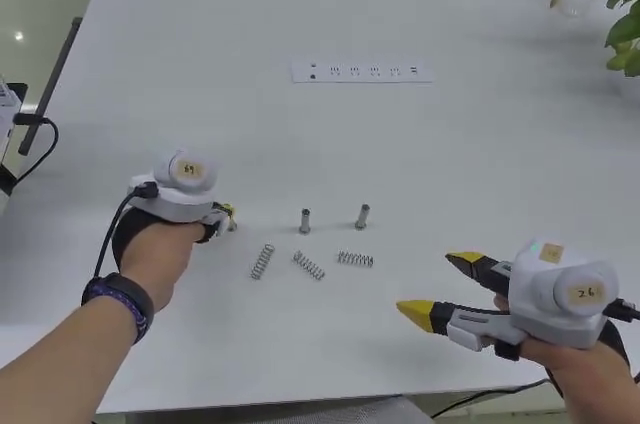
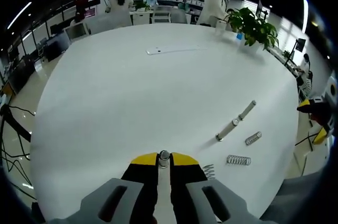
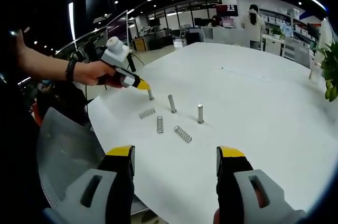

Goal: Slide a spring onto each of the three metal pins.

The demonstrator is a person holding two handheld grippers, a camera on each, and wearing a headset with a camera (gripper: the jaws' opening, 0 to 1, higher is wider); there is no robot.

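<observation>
Three springs [image 1: 309,265] lie loose on the counter [image 1: 400,144]; none is fitted. The left hand-held gripper [image 2: 164,157] clamps one pin [image 3: 150,95]; two pins [image 1: 305,221] stand free. The right hand-held gripper [image 3: 175,155] is wide open, empty.

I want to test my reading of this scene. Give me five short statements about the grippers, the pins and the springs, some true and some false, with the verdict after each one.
1. The left gripper is shut on a metal pin. True.
2. The right gripper holds a spring. False: its jaws stand wide open and hold nothing.
3. Two other pins stand upright on the table. True.
4. One spring already sits on a pin. False: all three springs lie on the table, near the pins.
5. A power strip lies on the table beyond the pins. True.
</observation>
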